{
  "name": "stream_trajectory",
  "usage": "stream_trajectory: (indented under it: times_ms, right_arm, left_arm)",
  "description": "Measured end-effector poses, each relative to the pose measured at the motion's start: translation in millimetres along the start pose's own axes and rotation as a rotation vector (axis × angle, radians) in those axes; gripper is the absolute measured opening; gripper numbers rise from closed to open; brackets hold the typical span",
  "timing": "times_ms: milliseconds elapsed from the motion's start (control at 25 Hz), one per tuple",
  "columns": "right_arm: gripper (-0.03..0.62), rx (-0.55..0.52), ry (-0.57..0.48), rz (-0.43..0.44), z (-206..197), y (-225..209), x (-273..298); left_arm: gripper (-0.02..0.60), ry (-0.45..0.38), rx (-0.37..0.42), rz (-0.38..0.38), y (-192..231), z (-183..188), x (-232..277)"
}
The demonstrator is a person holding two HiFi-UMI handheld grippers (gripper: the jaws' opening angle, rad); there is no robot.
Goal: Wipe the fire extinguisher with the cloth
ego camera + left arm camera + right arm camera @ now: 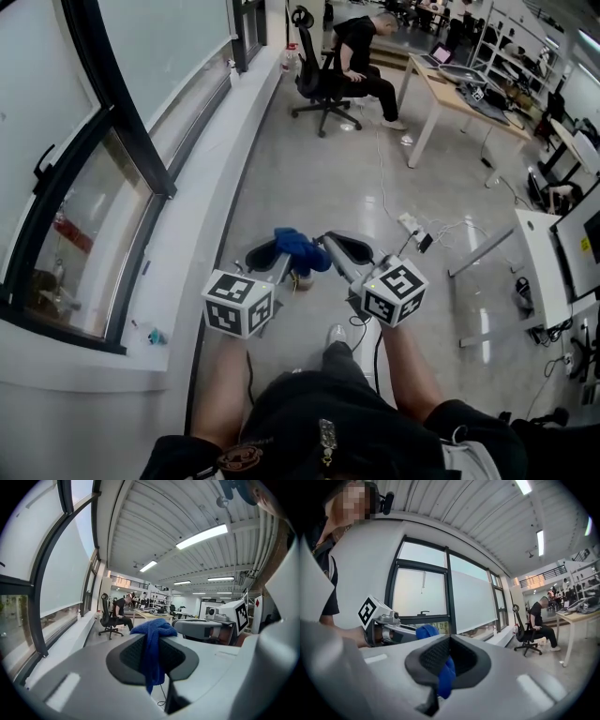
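Observation:
A blue cloth (302,248) hangs bunched between my two grippers, above the floor in front of the person's knees. My left gripper (269,253) is shut on one end; its own view shows the cloth (152,637) pinched between the dark pads and draping down. My right gripper (339,247) is shut on the other end, where the cloth (446,674) hangs out from between its pads. Each gripper shows in the other's view: the right gripper (206,630) and the left gripper (391,629). I cannot make out a fire extinguisher in any view.
A white window ledge (178,272) and tall windows run along the left. A person sits on an office chair (323,80) far ahead beside a desk (459,94). A power strip with cables (412,225) lies on the floor. White desks (544,262) stand at the right.

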State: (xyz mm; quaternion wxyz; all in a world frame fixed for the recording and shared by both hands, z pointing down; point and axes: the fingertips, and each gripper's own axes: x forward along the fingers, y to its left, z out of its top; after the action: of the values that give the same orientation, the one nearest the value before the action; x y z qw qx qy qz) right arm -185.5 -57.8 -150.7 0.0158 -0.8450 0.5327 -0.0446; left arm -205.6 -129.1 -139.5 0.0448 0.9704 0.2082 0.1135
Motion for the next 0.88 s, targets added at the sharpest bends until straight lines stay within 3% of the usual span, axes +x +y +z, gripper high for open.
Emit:
stream_trajectory:
  times_ms: [880]
  right_arm:
    - [0.002, -0.007, -0.025, -0.007, 11.1, 5.6, 0.1]
  left_arm:
    - [0.055, -0.005, 0.028, -0.012, -3.6, 9.5, -7.4]
